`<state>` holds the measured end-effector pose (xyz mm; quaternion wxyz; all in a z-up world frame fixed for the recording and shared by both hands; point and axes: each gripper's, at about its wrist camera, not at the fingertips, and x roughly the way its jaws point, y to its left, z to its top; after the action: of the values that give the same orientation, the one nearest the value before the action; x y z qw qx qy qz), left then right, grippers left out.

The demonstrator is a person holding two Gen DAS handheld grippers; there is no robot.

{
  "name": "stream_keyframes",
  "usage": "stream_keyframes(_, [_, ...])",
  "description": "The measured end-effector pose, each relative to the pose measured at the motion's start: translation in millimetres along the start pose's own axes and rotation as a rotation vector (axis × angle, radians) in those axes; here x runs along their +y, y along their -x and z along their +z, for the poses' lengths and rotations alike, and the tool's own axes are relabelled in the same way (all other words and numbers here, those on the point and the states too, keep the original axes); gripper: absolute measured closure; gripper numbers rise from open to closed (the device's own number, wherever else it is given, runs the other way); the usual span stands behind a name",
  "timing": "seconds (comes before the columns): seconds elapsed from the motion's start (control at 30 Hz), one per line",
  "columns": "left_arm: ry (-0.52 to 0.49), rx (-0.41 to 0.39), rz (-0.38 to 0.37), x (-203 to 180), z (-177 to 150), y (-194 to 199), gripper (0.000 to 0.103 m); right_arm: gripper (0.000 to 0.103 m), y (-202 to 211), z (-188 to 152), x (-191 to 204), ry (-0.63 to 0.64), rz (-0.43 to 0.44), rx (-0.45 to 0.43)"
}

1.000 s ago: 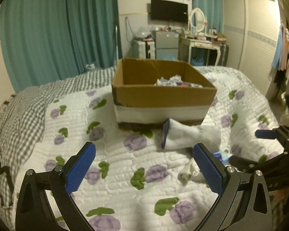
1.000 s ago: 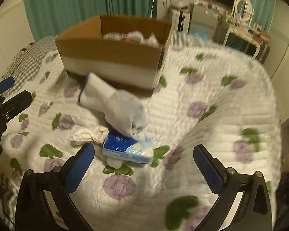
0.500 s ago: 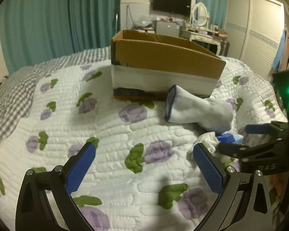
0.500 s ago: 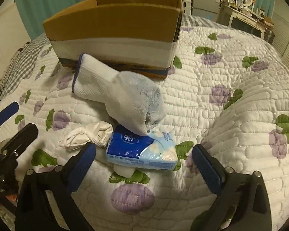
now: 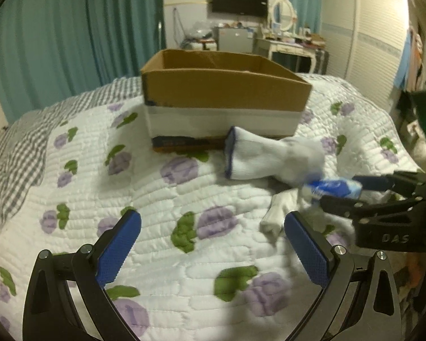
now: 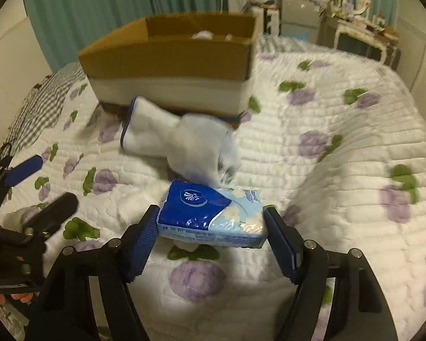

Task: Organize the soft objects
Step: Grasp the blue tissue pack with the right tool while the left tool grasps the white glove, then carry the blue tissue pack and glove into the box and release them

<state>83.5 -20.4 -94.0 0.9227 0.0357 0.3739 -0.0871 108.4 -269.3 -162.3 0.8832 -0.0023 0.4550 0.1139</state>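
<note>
Blue tissue pack (image 6: 213,216) lies below white sock (image 6: 181,139), near cardboard box (image 6: 170,65).

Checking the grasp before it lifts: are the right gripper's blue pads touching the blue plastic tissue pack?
Touching. In the right wrist view both fingers of the right gripper press the ends of the blue plastic tissue pack, no gap visible.

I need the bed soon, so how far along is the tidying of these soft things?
Partly done. The cardboard box already holds some white items, barely visible over its rim. In hand: the right hand-held gripper is shut on the tissue pack. Left on the quilt: the white sock by the box and a small white bundle. The left hand-held gripper is open and holds nothing.
</note>
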Motion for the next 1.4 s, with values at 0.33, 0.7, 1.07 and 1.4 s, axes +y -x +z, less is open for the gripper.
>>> stream_keyframes(0.33, [-0.007, 0.059, -0.058, -30.6, 2.3, -22.4, 0.010, 0.030, 25.0, 8.1, -30.5, -0.050, -0.021, -0.079])
stream_keyframes(0.7, [-0.054, 0.143, -0.145, -63.3, -4.3, -65.4, 0.041, 0.030, 6.3, 4.9, -42.4, -0.136, 0.066, -0.014])
stream_keyframes(1.07, [-0.028, 0.138, -0.152, -49.1, -4.2, -55.9, 0.065, 0.030, 5.1, 2.4, -33.5, -0.093, -0.002, -0.022])
stream_keyframes(1.4, [-0.010, 0.102, -0.169, -29.0, -8.1, -15.0, 0.074, 0.030, 26.9, -2.0, -11.9, -0.019, -0.059, -0.072])
